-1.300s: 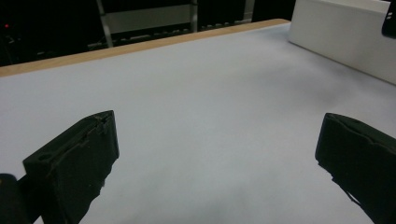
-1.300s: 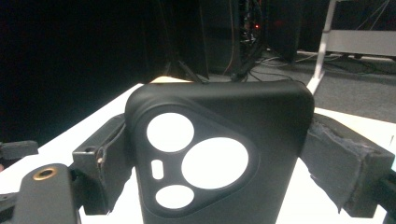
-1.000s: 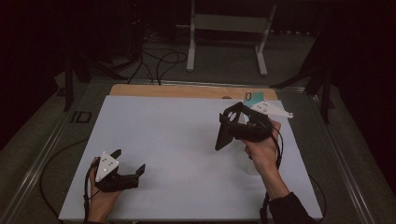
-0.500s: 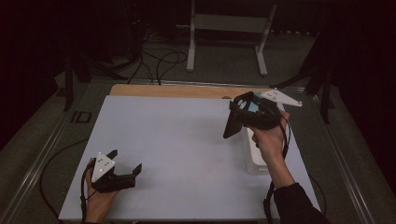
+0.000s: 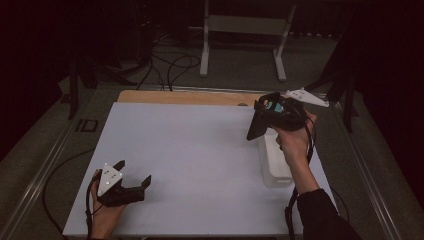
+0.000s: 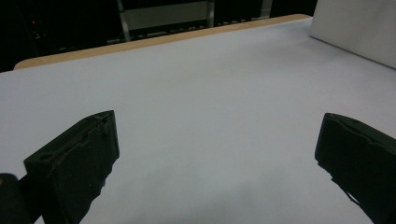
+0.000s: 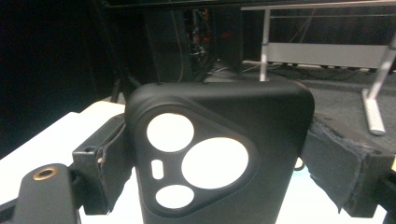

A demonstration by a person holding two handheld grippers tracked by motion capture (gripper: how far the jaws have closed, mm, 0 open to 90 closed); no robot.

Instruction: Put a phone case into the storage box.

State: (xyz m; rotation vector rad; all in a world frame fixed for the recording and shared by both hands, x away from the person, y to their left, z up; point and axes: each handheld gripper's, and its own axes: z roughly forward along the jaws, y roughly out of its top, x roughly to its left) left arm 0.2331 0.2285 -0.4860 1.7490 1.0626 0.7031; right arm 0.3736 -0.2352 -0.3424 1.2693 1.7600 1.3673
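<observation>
Right hand-held gripper pinches a black phone case by its edges above the white bin; the flexible case could bow and slip out, while the left hand-held gripper rests spread on the worktop.

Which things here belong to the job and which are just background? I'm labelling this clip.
In the job:
black phone case, clamped in the right gripper
white bin beneath it

Just about:
left gripper, open, idle
metal stand
floor cables
</observation>
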